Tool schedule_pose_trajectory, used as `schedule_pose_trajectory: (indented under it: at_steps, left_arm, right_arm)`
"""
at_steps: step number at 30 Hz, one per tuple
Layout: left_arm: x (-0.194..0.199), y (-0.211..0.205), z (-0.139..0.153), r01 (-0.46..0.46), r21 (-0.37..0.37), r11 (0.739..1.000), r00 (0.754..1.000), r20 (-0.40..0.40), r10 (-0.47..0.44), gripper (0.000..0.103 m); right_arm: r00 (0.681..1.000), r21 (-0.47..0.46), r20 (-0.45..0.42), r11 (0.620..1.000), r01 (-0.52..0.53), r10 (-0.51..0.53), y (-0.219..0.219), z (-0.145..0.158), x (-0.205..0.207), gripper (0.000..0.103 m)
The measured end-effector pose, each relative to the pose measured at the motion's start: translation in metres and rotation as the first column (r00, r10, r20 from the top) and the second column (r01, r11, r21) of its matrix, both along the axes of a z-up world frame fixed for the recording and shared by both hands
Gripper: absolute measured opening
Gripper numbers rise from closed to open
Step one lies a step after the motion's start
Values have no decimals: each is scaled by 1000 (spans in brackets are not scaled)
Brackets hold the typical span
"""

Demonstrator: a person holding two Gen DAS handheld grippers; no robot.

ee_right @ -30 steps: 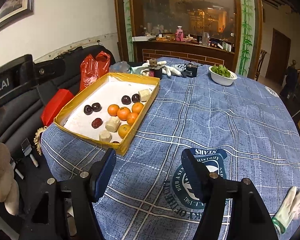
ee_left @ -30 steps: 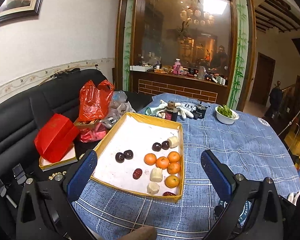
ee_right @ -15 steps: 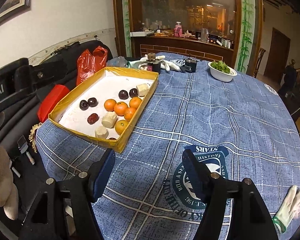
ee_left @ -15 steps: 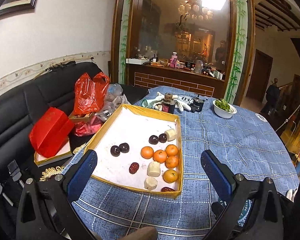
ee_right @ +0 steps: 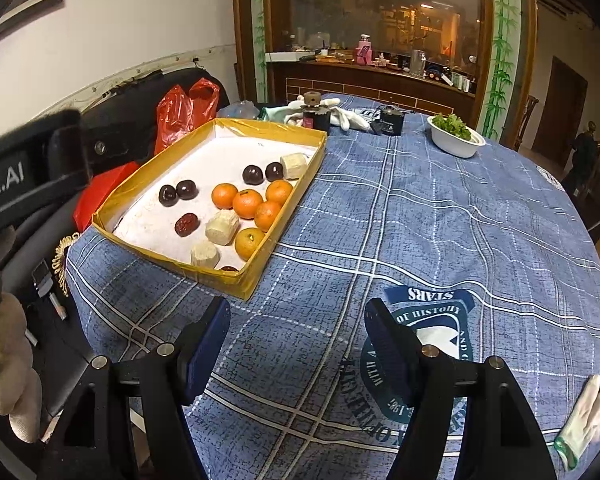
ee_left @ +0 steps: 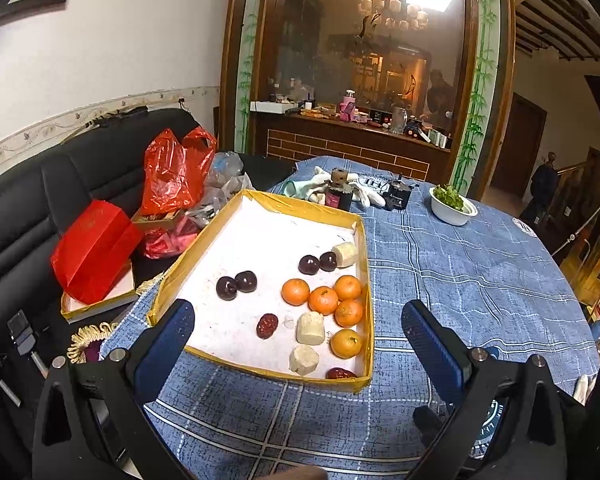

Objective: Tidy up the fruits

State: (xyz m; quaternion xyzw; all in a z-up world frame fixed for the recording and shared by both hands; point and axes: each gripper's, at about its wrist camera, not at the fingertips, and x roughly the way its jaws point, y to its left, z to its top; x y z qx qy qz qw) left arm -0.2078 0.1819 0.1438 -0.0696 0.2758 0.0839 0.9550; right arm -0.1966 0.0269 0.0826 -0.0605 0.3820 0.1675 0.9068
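A round table (ee_right: 440, 216) is covered by a blue checked cloth. A yellow tray (ee_right: 284, 220) is set at its left; a white bowl (ee_right: 456, 144) and gloves (ee_right: 348, 118) are placed far.

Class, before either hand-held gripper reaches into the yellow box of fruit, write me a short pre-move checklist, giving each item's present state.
1. Left hand-held gripper open and empty: ok.
2. Right hand-held gripper open and empty: ok.
3. Shallow yellow cardboard box flat on the blue checked tablecloth: ok.
4. Five orange mandarins together by the box's right wall: ok.
5. Four dark round plums grouped together: not ok, two separate pairs.
6. Fruit firmness: cannot tell.
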Motion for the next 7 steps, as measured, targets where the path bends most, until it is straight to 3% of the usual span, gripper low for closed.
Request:
schedule_pose_trajectory:
  at_steps: [7]
  left_arm:
    - [5,-4,2,-36,54,998,999,-2,36,103]
  right_arm:
    - [1000,18,-24,1000,4,-3,-6,-6,9,75]
